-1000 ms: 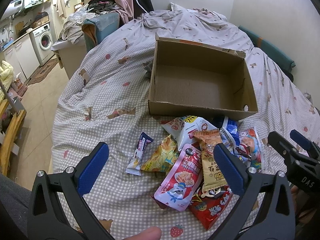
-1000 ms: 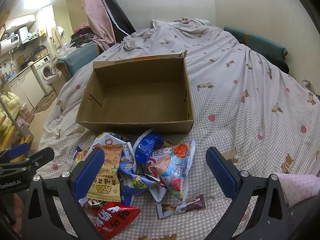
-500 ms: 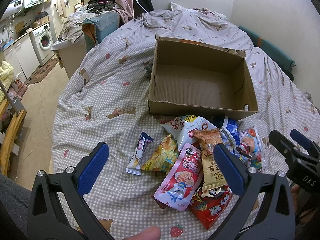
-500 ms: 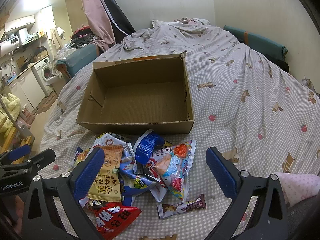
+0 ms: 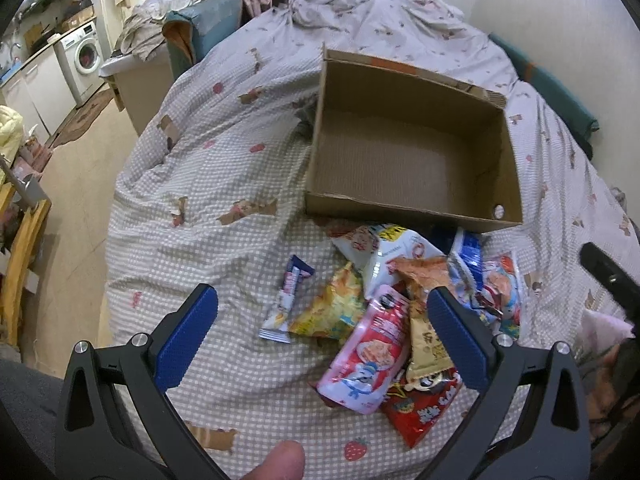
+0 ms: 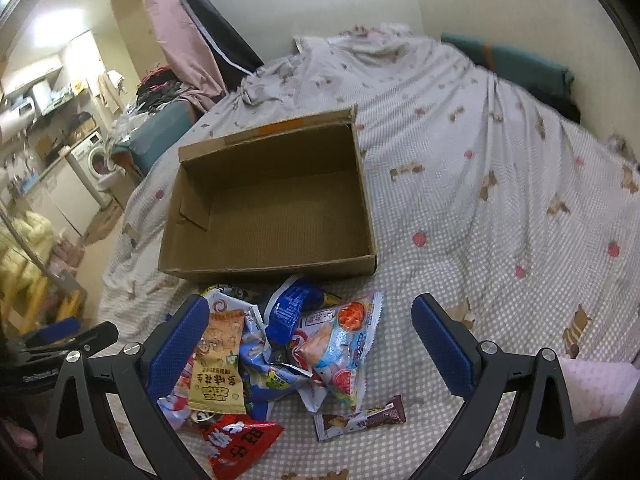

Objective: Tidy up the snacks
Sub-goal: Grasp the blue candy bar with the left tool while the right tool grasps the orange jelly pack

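An empty cardboard box [image 5: 412,160] [image 6: 276,208] sits on the checked bedspread. In front of it lies a heap of snack packets: a pink pouch [image 5: 368,352], a yellow triangular bag [image 5: 332,308], a small white-purple bar [image 5: 286,300], a tan packet [image 6: 218,364], a blue-and-orange bag [image 6: 340,348], a red packet [image 6: 240,440] and a brown bar [image 6: 360,416]. My left gripper [image 5: 320,332] hangs open over the near side of the heap. My right gripper [image 6: 312,340] is open above the heap too. Neither holds anything.
The bed [image 6: 500,200] stretches right and back to a rumpled blanket [image 5: 360,4]. Left of it the bed edge drops to the floor [image 5: 72,208], with a washing machine [image 5: 88,52] and cluttered furniture beyond. A thumb [image 5: 276,460] shows at the bottom.
Both grippers have drifted slightly forward and lower toward the heap. The snacks and box have not moved.
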### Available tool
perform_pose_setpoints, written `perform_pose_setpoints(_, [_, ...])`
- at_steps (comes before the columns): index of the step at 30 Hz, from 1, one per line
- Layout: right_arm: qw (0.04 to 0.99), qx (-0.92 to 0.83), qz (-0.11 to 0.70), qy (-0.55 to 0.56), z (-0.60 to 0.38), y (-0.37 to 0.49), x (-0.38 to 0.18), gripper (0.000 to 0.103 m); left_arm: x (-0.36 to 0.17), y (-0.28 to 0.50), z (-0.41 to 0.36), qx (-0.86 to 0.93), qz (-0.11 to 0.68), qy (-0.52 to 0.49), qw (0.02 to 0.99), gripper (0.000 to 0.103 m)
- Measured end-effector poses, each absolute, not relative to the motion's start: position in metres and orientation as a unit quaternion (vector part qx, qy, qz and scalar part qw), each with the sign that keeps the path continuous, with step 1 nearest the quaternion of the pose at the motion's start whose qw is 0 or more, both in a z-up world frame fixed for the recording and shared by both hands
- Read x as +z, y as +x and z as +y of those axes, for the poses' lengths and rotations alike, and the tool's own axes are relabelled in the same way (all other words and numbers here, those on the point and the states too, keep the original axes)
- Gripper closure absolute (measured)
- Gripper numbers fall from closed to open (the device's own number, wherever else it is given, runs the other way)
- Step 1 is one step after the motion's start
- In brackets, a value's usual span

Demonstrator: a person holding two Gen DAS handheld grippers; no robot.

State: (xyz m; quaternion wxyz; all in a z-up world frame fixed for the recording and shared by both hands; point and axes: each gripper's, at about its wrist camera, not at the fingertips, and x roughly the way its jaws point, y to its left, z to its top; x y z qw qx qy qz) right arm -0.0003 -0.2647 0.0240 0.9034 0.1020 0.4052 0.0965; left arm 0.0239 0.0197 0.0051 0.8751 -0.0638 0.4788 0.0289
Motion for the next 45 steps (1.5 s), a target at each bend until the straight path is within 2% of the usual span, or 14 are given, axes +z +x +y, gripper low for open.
perform_pose_setpoints(8, [0.838, 0.097, 0.505, 0.182, -0.308, 0.043, 0.006, 0.0, -0.012, 0.062, 0.056, 0.066, 0.551, -0.082, 0.828, 0.0])
perform_pose_setpoints(14, [0.827, 0.075, 0.525, 0.188, -0.318, 0.057, -0.021, 0.0, -0.058, 0.074, 0.099, 0.102, 0.607, -0.189, 0.765, 0.001])
perform_pose_setpoints(17, [0.818, 0.069, 0.533, 0.206, -0.322, 0.059, -0.036, 0.0, -0.084, 0.073, 0.105, 0.112, 0.627, -0.244, 0.731, 0.017])
perform_pose_setpoints(18, [0.816, 0.066, 0.535, 0.208, -0.321, 0.058, -0.039, 0.0, -0.091, 0.074, 0.104, 0.114, 0.629, -0.252, 0.726, 0.027])
perform_pose_setpoints(20, [0.817, 0.067, 0.533, 0.208, -0.323, 0.06, -0.039, 0.0, -0.102, 0.081, 0.093, 0.105, 0.636, -0.221, 0.732, 0.034])
perform_pose_setpoints(22, [0.823, 0.065, 0.528, 0.2, -0.322, 0.06, -0.037, 0.0, -0.11, 0.089, 0.079, 0.085, 0.648, -0.184, 0.734, 0.049])
perform_pose_setpoints(24, [0.823, 0.063, 0.528, 0.202, -0.324, 0.06, -0.037, 0.0, -0.116, 0.091, 0.069, 0.065, 0.658, -0.174, 0.73, 0.058])
perform_pose_setpoints(29, [0.813, 0.06, 0.535, 0.224, -0.331, 0.06, -0.044, 0.0, -0.127, 0.097, 0.052, 0.057, 0.667, -0.136, 0.73, 0.059])
perform_pose_setpoints(30, [0.812, 0.059, 0.535, 0.224, -0.332, 0.06, -0.044, 0.0, -0.132, 0.098, 0.051, 0.059, 0.67, -0.134, 0.727, 0.062])
perform_pose_setpoints(34, [0.807, 0.066, 0.543, 0.225, -0.332, 0.061, -0.048, 0.0, -0.146, 0.095, 0.05, 0.065, 0.674, -0.129, 0.724, 0.084])
perform_pose_setpoints(36, [0.791, 0.086, 0.559, 0.233, -0.328, 0.063, -0.056, 0.0, -0.145, 0.094, 0.047, 0.067, 0.668, -0.129, 0.73, 0.09])
perform_pose_setpoints(39, [0.756, 0.115, 0.594, 0.252, -0.32, 0.067, -0.074, 0.002, -0.14, 0.09, 0.053, 0.064, 0.654, -0.123, 0.744, 0.09])
perform_pose_setpoints(41, [0.741, 0.126, 0.612, 0.247, -0.311, 0.07, -0.084, 0.013, -0.137, 0.086, 0.052, 0.067, 0.65, -0.132, 0.746, 0.09])
perform_pose_setpoints(45, [0.725, 0.128, 0.637, 0.23, -0.295, 0.076, -0.101, 0.017, -0.129, 0.078, 0.057, 0.078, 0.639, -0.143, 0.751, 0.09])
